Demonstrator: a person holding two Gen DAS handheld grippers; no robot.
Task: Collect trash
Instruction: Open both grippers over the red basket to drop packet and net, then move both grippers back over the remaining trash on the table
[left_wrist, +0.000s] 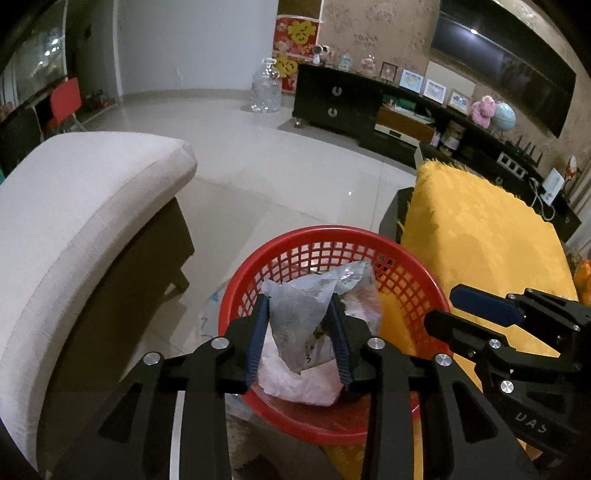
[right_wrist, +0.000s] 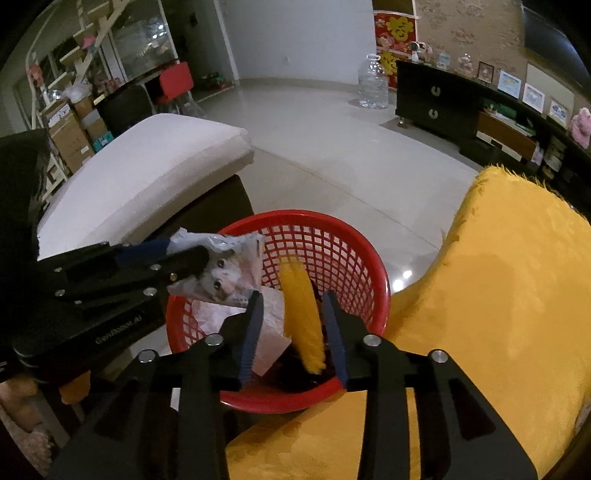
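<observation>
My left gripper (left_wrist: 298, 306) is shut on a crumpled grey wrapper (left_wrist: 299, 317) and holds it over the red mesh basket (left_wrist: 317, 240). The same wrapper, printed with a cat face (right_wrist: 221, 278), shows in the right wrist view in the left gripper (right_wrist: 199, 254). Pink-white crumpled paper (left_wrist: 295, 384) lies inside the basket (right_wrist: 332, 229). My right gripper (right_wrist: 293, 299) stands open over the basket's near rim, with a yellow strip (right_wrist: 303, 317) between its fingers, not squeezed. In the left wrist view the right gripper (left_wrist: 439, 306) sits at the right with its fingers apart.
A yellow fuzzy cloth (left_wrist: 480, 229) covers a table right of the basket. A beige sofa cushion (left_wrist: 81, 206) lies to the left. Tiled floor (left_wrist: 258, 158) stretches beyond, with a dark TV cabinet (left_wrist: 340, 99) and a clear water jug (left_wrist: 266, 88) at the back.
</observation>
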